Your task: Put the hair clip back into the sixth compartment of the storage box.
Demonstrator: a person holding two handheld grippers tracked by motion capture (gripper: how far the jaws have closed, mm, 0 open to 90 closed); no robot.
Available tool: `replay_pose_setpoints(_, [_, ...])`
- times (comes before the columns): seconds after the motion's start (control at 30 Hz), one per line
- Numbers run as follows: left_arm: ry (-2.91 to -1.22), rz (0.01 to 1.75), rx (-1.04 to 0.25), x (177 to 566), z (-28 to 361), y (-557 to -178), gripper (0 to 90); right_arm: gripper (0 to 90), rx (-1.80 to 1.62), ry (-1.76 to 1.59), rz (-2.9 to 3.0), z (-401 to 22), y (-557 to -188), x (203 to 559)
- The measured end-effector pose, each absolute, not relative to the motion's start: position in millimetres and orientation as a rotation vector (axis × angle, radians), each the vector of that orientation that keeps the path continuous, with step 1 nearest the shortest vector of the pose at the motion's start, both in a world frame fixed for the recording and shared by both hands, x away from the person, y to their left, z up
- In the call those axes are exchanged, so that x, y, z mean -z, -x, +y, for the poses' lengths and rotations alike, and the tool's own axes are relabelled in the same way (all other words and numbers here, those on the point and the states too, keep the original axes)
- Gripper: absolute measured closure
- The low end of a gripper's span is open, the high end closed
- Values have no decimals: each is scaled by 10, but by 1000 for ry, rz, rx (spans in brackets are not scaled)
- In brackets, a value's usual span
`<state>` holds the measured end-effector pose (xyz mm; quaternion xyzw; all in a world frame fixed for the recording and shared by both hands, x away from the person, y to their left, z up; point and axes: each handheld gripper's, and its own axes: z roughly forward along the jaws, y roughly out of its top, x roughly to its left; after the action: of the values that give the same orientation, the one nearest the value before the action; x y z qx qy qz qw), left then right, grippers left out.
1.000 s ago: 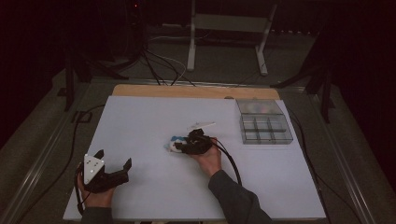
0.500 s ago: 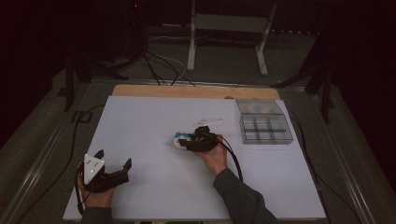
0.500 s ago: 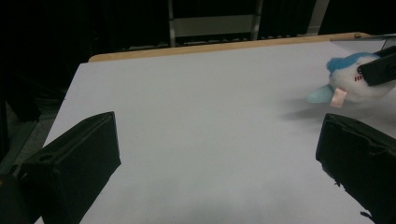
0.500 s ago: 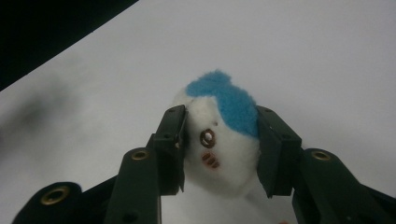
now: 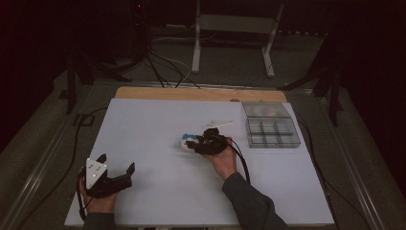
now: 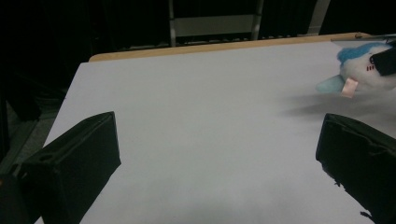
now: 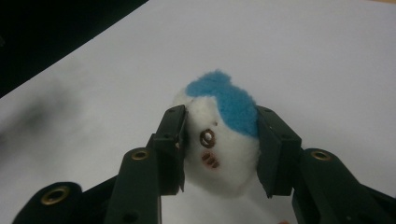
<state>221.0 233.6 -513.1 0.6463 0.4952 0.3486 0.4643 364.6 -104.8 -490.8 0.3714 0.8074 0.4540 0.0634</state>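
Observation:
A small white plush toy with a blue patch on top is squeezed between the two black jaws of my right gripper, held a little above the white table. From above, the same plush toy sticks out to the left of the right gripper near the table's middle. In the left gripper view the plush toy hangs at the far right over its own shadow. My left gripper rests at the front left corner, its jaws wide apart with bare table between them.
A clear compartment box stands at the right of the table, close to the right hand. A thin pale stick lies just beyond the right gripper. A wooden strip edges the far side. Cables trail from both grippers.
My right gripper has lifted the plush toy slightly and carried it a little to the right and away. The left gripper has stayed where it was.

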Motion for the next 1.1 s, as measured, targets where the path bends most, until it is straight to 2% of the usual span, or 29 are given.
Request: replay_pose_setpoints(1.1, [-1587, 1221, -857, 5133, 2338, -2213, 7, 581, -1376, -1152, 2353, -1425, -3695, 4703])
